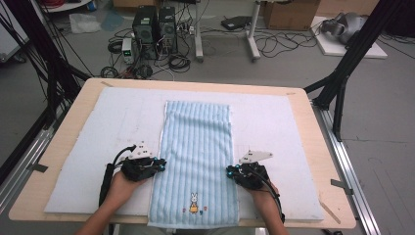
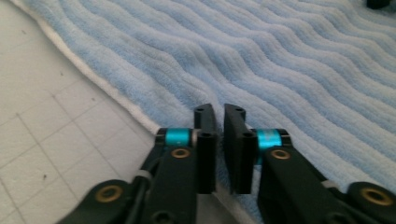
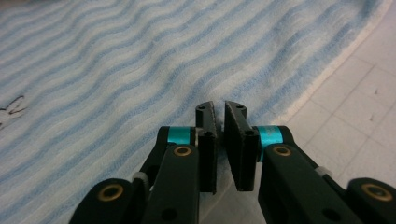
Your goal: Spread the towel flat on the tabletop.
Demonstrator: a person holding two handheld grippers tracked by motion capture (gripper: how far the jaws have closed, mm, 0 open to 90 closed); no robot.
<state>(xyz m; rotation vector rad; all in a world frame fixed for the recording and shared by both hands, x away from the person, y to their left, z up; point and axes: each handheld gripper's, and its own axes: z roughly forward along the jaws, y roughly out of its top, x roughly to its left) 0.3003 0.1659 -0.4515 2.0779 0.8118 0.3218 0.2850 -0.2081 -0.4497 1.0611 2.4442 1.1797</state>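
Note:
A light blue striped towel (image 1: 198, 147) lies flat and lengthwise on the white mat, with a small rabbit picture (image 1: 194, 203) near its front end. My left gripper (image 1: 159, 164) rests at the towel's left edge, jaws pointing right. In the left gripper view, the left gripper (image 2: 219, 111) is shut to a thin slit, tips low over the towel (image 2: 280, 70) just inside its white hem. My right gripper (image 1: 230, 171) sits at the right edge, pointing left. Seen from its own camera, the right gripper (image 3: 219, 106) is likewise shut over the towel (image 3: 116, 70), with nothing visibly pinched.
A white gridded foam mat (image 1: 112, 122) covers most of the wooden table (image 1: 63, 137). Bare mat lies on both sides of the towel. On the floor behind the table are computer towers (image 1: 154, 27), cables and black frame legs (image 1: 342, 73).

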